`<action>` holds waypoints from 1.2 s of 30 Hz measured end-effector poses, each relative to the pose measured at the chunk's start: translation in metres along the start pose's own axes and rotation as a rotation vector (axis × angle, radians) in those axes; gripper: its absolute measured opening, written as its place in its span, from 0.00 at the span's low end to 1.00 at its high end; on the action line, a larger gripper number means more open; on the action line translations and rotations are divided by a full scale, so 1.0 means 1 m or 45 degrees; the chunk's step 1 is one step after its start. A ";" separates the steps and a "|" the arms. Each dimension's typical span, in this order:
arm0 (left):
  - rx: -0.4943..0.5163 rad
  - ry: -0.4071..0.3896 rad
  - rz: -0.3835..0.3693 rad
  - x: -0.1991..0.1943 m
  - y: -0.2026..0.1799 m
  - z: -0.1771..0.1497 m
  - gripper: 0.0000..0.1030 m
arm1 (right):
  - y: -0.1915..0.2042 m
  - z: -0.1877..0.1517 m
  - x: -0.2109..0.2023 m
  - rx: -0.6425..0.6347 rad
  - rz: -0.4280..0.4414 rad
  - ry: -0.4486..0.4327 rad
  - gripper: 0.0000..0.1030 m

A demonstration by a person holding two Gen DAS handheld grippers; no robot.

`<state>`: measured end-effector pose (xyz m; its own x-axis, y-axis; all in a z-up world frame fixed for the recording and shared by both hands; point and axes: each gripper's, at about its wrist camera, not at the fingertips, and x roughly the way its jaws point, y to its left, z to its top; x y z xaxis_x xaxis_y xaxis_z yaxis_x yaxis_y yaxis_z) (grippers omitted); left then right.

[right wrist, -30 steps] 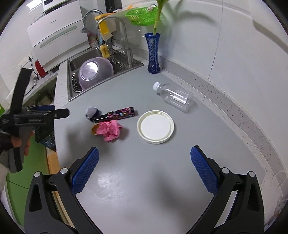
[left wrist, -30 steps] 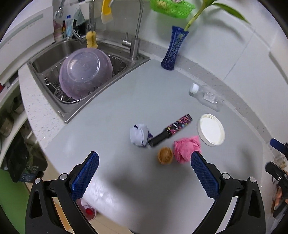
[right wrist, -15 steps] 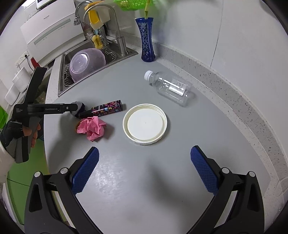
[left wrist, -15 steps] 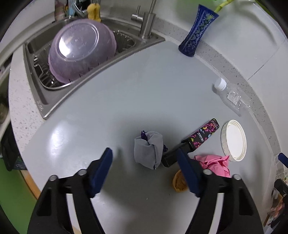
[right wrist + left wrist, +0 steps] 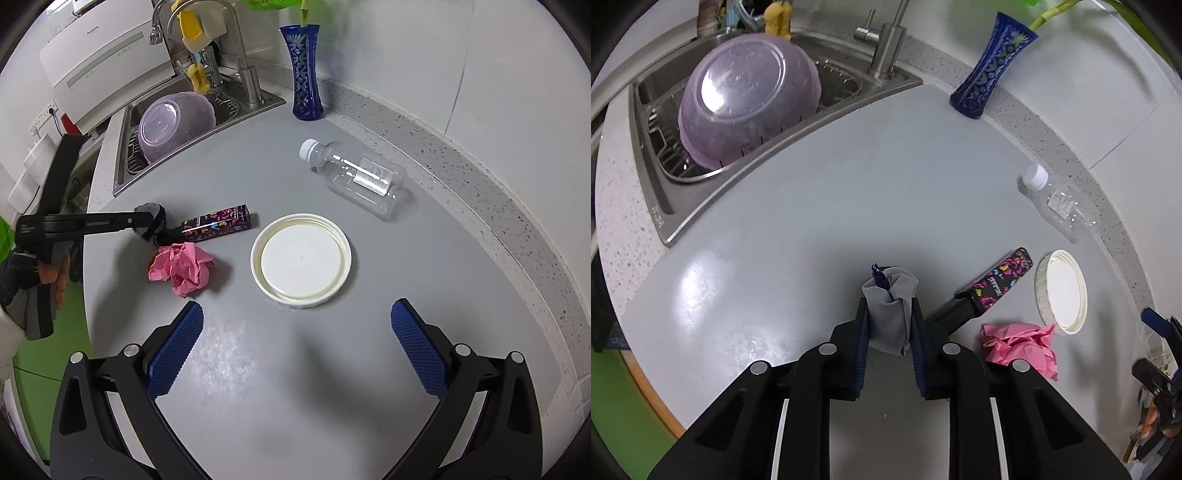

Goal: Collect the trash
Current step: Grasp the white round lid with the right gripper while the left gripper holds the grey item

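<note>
Across both frames stretches the grey countertop (image 5: 280,369), bearing all the trash. Upper left of each frame: stainless sink (image 5: 713,199) holding an overturned translucent purple bowl (image 5: 746,96), with the faucet (image 5: 886,48) behind it. Upper centre of the right wrist frame: blue patterned vase (image 5: 304,70), upright against the wall. Right of centre: clear plastic bottle (image 5: 358,177) with a white cap, lying on its side. Centre: white round lid (image 5: 301,258), lying rim-up. Left of the lid: crumpled pink paper (image 5: 184,267), and just above it a black tube with floral print (image 5: 218,223), lying flat. Bottom centre of the left wrist frame: left gripper (image 5: 889,325), its blue pads clenched on the grey crumpled wad (image 5: 890,310), which protrudes above the fingertips with a dark purple scrap at its top; the wad sits just left of the tube's black end. Bottom of the right wrist frame: right gripper (image 5: 295,332), jaws spread wide and released, below the lid and grasping nothing.
</note>
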<state>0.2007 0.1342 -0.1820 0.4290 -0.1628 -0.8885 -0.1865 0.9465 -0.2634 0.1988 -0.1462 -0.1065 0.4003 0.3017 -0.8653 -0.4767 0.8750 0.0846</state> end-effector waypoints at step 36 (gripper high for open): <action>0.017 -0.141 0.021 -0.084 -0.006 -0.033 0.20 | 0.004 0.041 0.112 -0.118 -0.053 0.208 0.92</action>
<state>0.1362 0.1327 -0.1180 0.5209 -0.1161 -0.8457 -0.1830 0.9525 -0.2435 0.2738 -0.0929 -0.1825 0.2924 0.1938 -0.9365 -0.5353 0.8446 0.0077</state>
